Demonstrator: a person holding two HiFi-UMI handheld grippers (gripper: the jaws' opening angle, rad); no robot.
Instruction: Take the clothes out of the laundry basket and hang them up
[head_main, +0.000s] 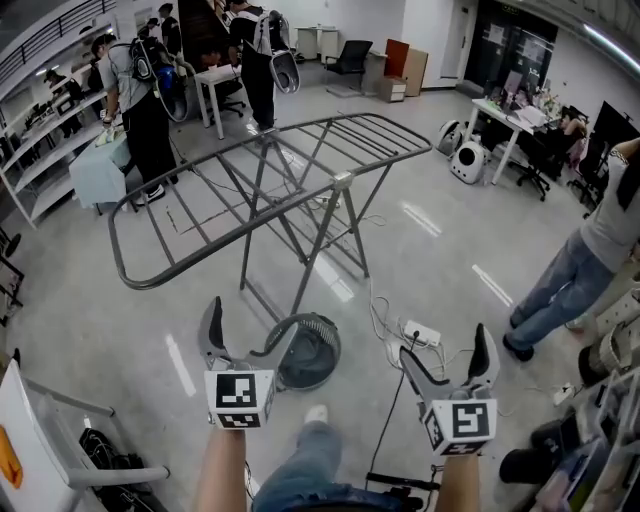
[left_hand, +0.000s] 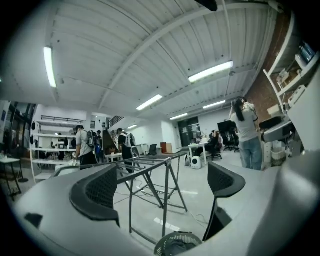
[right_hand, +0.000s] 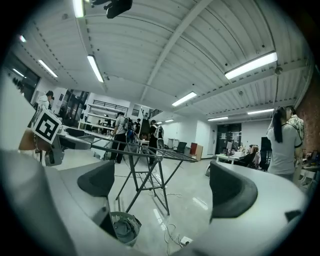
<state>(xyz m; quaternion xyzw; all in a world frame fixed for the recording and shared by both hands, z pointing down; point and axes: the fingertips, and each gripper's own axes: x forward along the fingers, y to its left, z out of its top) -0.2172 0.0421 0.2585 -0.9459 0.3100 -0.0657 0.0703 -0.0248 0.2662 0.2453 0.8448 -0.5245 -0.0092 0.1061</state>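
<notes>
A big grey drying rack (head_main: 270, 190) stands spread out right ahead of me, a white power strip (head_main: 421, 333) with loose cords (head_main: 385, 320) lies by its foot, and a person in jeans (head_main: 565, 285) stands off to my right. The round laundry basket (head_main: 332, 355) sits on the floor (head_main: 120, 330) under the rack's near end, just past my left claw (head_main: 250, 322) (one finger covers part of its rim), with a dark grey lump of clothes (right_hand: 124, 230) inside. My left claw and my right claw (head_main: 445, 348) are both spread wide, holding nothing.

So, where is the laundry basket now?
In the head view the laundry basket stands on the floor, at the foot of the drying rack, just right of the left tongs.
</notes>
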